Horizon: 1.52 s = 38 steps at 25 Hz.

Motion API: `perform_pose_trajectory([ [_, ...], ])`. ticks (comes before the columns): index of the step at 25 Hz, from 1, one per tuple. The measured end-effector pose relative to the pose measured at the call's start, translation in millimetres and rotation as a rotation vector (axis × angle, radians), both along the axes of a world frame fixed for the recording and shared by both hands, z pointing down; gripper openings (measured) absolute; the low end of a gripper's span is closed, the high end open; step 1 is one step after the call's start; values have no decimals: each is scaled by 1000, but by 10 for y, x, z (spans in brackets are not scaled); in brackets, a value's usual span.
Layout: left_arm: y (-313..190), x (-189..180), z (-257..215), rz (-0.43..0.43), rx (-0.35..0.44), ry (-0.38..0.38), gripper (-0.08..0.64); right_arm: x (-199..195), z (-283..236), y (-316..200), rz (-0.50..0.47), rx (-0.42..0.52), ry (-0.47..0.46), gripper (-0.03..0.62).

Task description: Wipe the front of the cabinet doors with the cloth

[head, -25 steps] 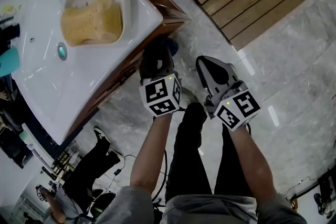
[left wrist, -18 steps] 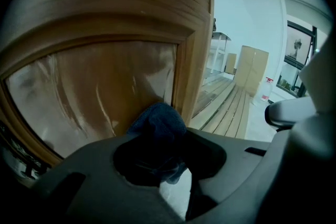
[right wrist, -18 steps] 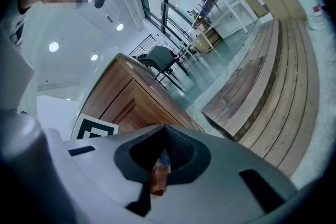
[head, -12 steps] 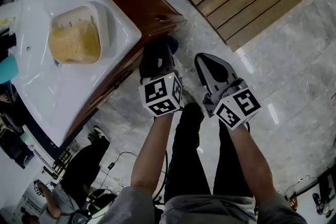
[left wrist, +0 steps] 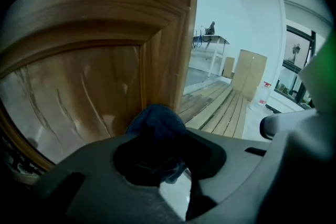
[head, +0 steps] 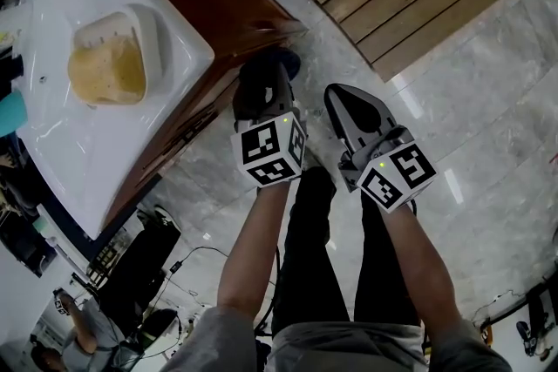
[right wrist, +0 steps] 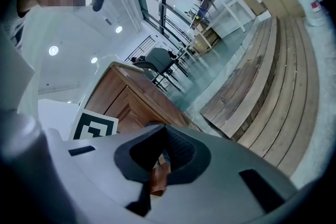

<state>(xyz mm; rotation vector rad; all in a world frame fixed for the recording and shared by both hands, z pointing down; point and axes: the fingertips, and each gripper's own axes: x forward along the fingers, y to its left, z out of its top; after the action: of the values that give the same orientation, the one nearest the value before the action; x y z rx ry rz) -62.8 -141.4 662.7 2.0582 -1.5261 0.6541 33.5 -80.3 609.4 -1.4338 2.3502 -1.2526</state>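
Two grippers (left gripper [head: 261, 83], right gripper [head: 342, 102]), one cloth [left wrist: 156, 120], one cabinet [head: 235, 13], one washbasin [head: 78, 144].

White countertop [head: 91, 154] bears 1 dish [head: 150, 29], maybe holding sponge [head: 105, 72]

Cloth [left wrist: 157, 120] in left claw [head: 261, 85] at cabinet door [left wrist: 79, 97], right claw [head: 349, 109] just beside.

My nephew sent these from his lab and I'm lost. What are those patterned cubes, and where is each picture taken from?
A person carries two claw tools; the patterned cubes are part of those tools. One camera sits on the head, looking down; one rides on each claw. The left claw is shut on a dark blue cloth by the wooden cabinet. The right claw is shut and empty. A yellow sponge lies on the white basin top.
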Motion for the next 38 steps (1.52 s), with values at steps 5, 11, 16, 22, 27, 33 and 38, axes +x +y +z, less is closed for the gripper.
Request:
perform_pose_trajectory([
  [5,32,154,-97,59,38,20,110,15,-9,77,-8,-2,3,9],
  [11,166,226,-256,85,75,41,110,-37,-46,227,-21,1,7,9],
  [16,377,70,-300,71,78,41,110,-144,-53,375,-34,-1,8,9],
  [22,631,-246,-327,43,77,31,110,-392,-78,526,-63,6,12,9],
  [27,814,-538,-332,13,74,25,110,-608,-72,625,-91,8,18,9],
  [33,971,-898,-238,-31,52,19,110,-870,-47,709,-109,5,15,9],
  [38,1032,-1185,-103,-69,47,-5,110,-1050,-7,744,-128,7,21,9],
])
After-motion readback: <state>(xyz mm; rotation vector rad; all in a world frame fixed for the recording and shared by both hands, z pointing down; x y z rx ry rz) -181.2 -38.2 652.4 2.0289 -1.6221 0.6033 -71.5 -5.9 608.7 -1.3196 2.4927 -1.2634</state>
